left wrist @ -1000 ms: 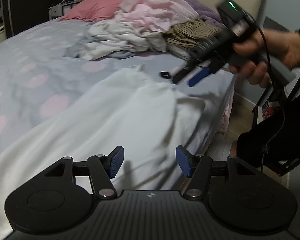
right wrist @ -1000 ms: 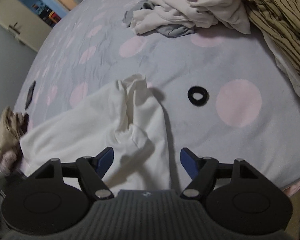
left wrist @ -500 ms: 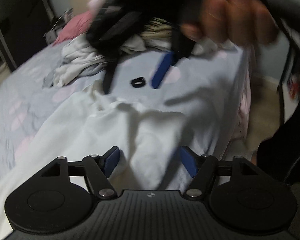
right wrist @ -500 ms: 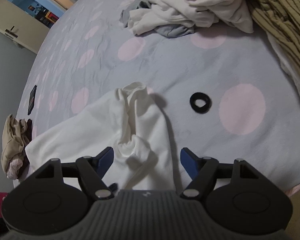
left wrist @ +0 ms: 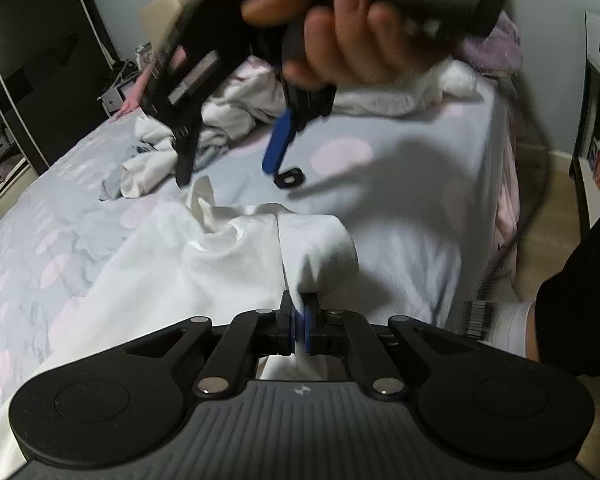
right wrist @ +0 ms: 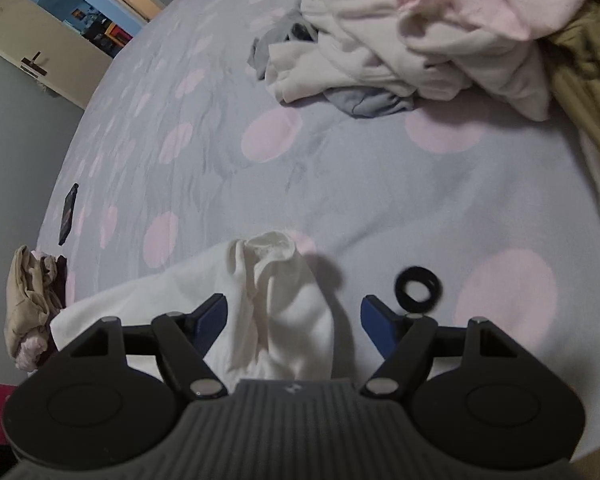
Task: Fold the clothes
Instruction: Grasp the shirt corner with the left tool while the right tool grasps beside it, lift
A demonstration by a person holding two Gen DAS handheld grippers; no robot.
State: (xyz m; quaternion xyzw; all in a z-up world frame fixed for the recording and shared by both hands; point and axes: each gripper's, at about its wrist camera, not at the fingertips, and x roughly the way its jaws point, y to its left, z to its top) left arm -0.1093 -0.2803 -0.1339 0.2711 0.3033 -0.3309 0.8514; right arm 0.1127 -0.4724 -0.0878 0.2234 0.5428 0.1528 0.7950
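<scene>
Your left claw is closed and pinches a fold of the white garment, which lies spread on the bed near its edge. Your right claw is open and hovers over the bunched end of the same garment, the fingers on both sides of it. A black hair tie lies just beside it. The pile of unfolded clothes is farther away.

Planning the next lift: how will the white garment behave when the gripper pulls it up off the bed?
The white garment looks floppy: it bunches in soft folds, so it would likely drape and trail. The left gripper pinches only a thin edge, suggesting it is light. Its matte cloth probably won't slip.
</scene>
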